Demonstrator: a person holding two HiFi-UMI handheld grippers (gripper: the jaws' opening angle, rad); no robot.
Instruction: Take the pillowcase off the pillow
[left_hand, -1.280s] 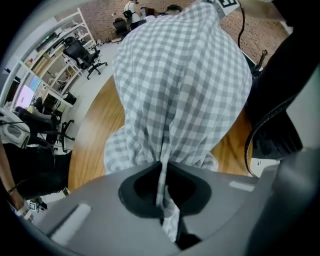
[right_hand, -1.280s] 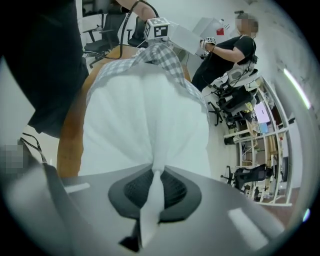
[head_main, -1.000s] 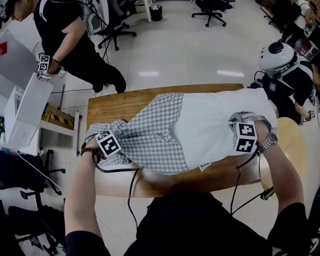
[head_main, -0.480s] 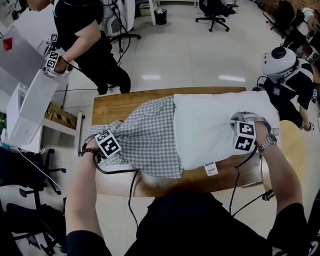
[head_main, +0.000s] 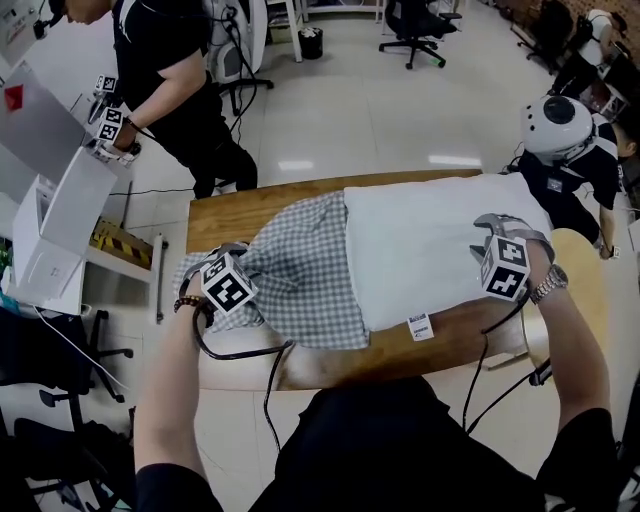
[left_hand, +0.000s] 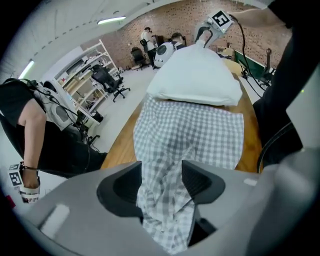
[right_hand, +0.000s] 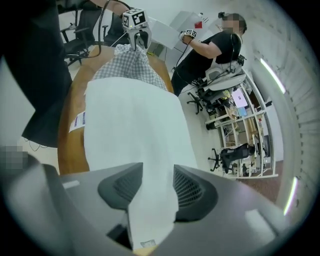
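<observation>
head view: the checked pillowcase (head_main: 300, 270) lies on the left half of the wooden table (head_main: 225, 215). It has slid a little further left than a second ago, so more of the white pillow (head_main: 430, 240) lies bare on the right, its sewn label (head_main: 420, 326) hanging over the near edge. The case still covers the pillow's left end. The left gripper (head_main: 222, 258) sits at the bunched closed end of the case, the right gripper (head_main: 497, 228) at the pillow's far right corner. Both have just been opening, which i read as a let-go to regrip between pulls, not as the finish. Count here: one pillow, one pillowcase, one table, two grippers, and two other people beyond the table.

left gripper view: the left gripper (left_hand: 161, 175) has its jaws partly apart. A gathered fold of the pillowcase (left_hand: 190, 135) lies loose between them, not pinched. Beyond it is the one pillow (left_hand: 195, 75), with the right gripper (left_hand: 212, 27) at its far end.

right gripper view: the right gripper (right_hand: 157, 182) has its jaws parted less widely. The pillow's (right_hand: 135, 120) white corner runs between them, and the grip looks slackened. At the far end are the one pillowcase (right_hand: 127, 65) and the left gripper (right_hand: 136, 30).
</observation>
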